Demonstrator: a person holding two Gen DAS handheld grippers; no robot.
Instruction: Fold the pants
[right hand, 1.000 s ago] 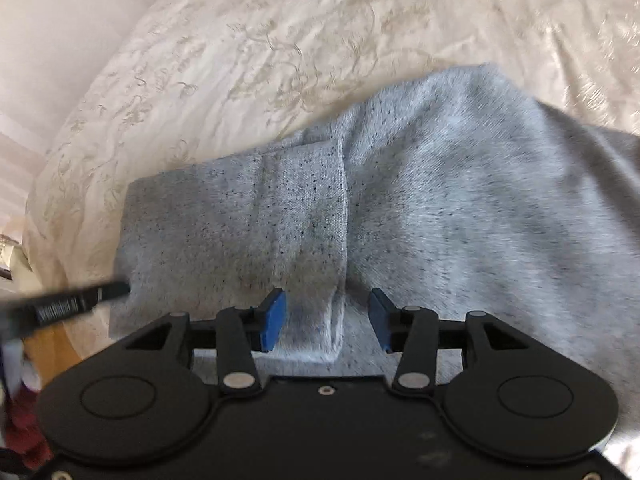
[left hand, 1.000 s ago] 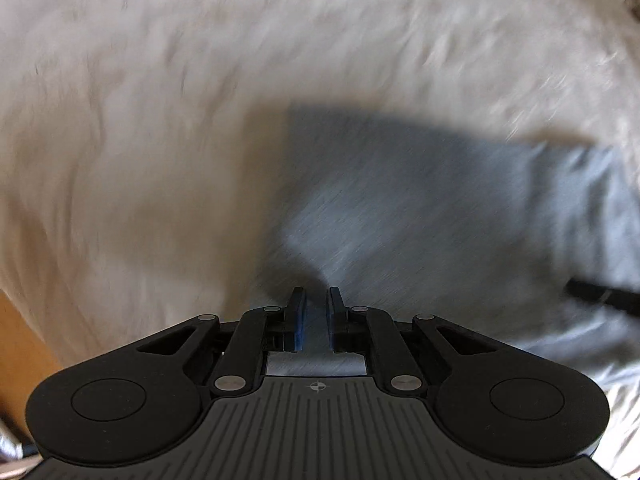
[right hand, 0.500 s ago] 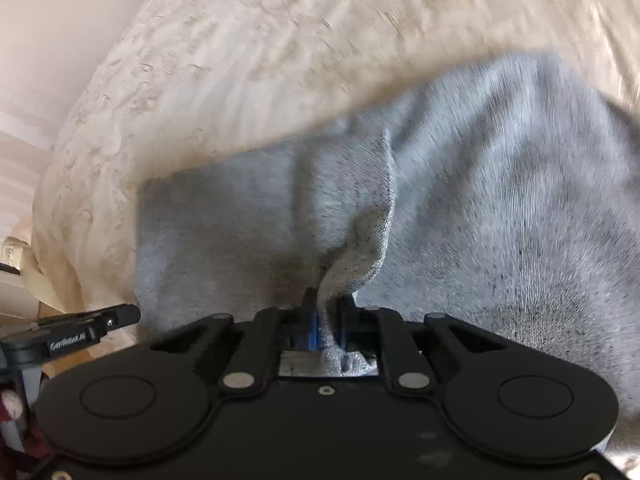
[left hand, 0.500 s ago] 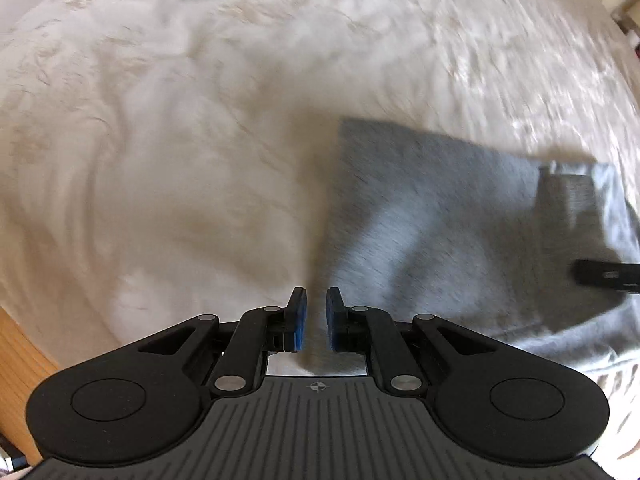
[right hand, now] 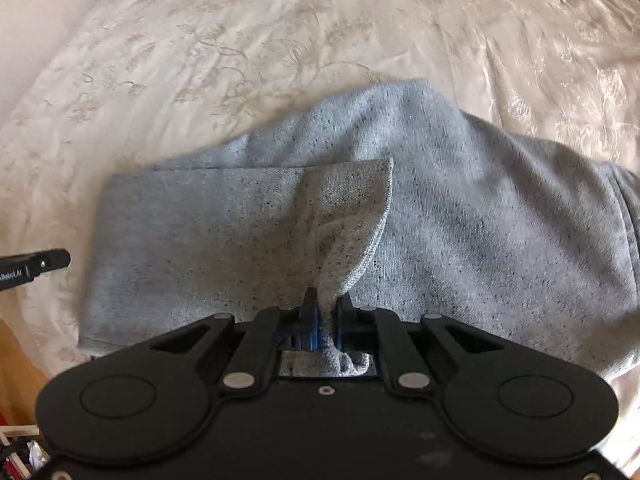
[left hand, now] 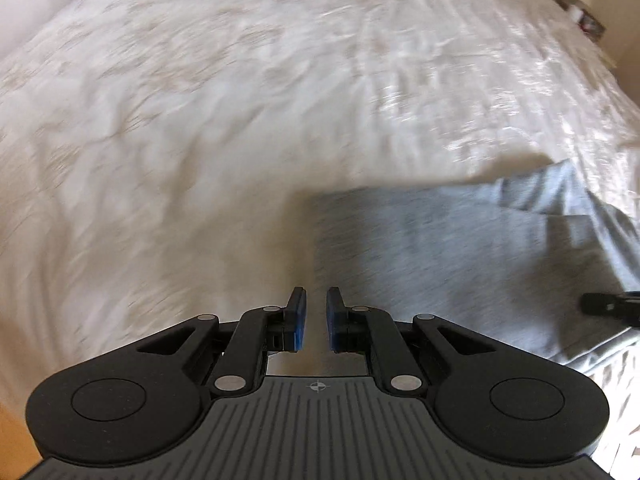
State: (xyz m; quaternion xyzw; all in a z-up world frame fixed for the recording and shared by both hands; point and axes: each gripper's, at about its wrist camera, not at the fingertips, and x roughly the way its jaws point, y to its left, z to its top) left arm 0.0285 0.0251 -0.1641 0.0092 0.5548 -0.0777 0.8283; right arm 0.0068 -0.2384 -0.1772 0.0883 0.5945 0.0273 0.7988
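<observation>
Grey knit pants (right hand: pixel 480 220) lie partly folded on a cream bedspread (right hand: pixel 240 40). My right gripper (right hand: pixel 324 300) is shut on a pinched flap of the pants' upper layer, which rises in a cone from the cloth into the jaws. In the left wrist view the pants (left hand: pixel 460 248) lie to the right, their left edge just ahead of my left gripper (left hand: pixel 316 292). Its jaws stand almost together with nothing between them, above the bedspread (left hand: pixel 200 120). A finger of the right gripper (left hand: pixel 612 306) shows at the right edge, and a left finger (right hand: pixel 40 264) at the left edge.
The bedspread stretches far beyond the pants on all sides. A wooden floor (right hand: pixel 16 360) shows past the bed's near left corner, with small clutter (right hand: pixel 20 452) on it. Some items (left hand: pixel 580 12) stand beyond the bed's far right corner.
My right gripper closed on a fold of the pants and lifted it. The left gripper, shut throughout, drifted left off the pants' edge and rose over the bedspread.
</observation>
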